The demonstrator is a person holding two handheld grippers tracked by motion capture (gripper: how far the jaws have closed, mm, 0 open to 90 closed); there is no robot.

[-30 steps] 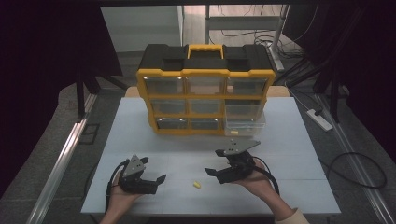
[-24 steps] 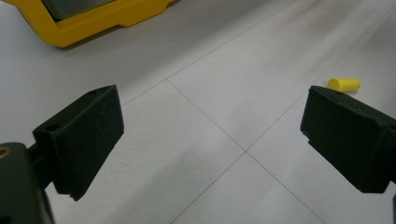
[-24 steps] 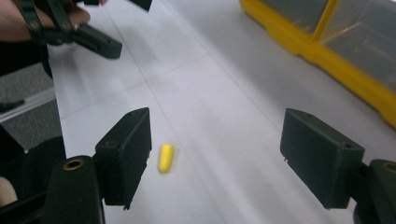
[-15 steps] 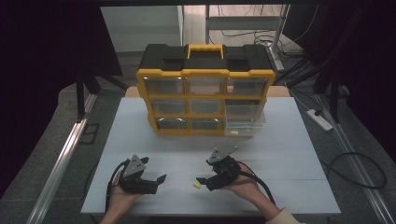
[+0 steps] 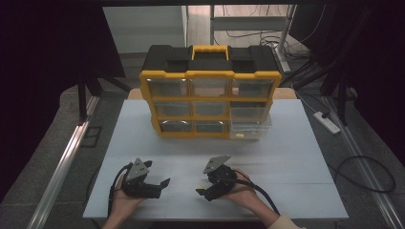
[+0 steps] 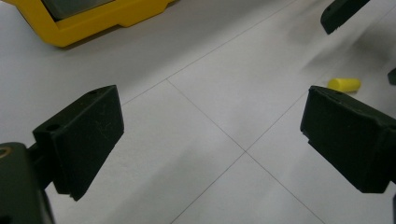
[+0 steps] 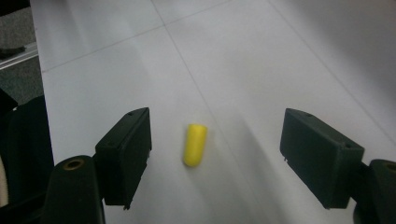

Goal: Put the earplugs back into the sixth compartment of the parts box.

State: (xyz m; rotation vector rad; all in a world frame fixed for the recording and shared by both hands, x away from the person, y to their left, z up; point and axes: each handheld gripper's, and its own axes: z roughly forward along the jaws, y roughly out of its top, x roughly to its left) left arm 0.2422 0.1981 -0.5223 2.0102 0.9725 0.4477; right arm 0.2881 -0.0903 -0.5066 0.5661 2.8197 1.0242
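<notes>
Nearest the person, the right gripper [image 5: 202, 191] hangs low over the white table [image 5: 296, 171] with its jaws spread wide, and in the right gripper view the small yellow plug [image 7: 194, 144] lies flat on the tabletop between the two black pads, closer to the left one and touching neither. So the pickup is lined up but not made: nothing is held, and the closing of the jaws and the lift are yet to come. The left gripper [image 5: 160, 184] sits just beside, resting on the table near the front edge, its jaws also wide apart and empty; in the left gripper view the same plug [image 6: 344, 84] shows off to the right, beyond that gripper's own right pad, with a jaw tip of the other gripper above it. Farther back stands the yellow and black drawer cabinet [image 5: 210, 93], upright, with its clear drawers shut except for the bottom right drawer [image 5: 249, 128], which is pulled out over the table and appears to hold a few small yellow pieces. Judging from that, the plug likely belongs in the open drawer, so the carry across the table and the drop into it remain, and perhaps pushing the drawer shut.
</notes>
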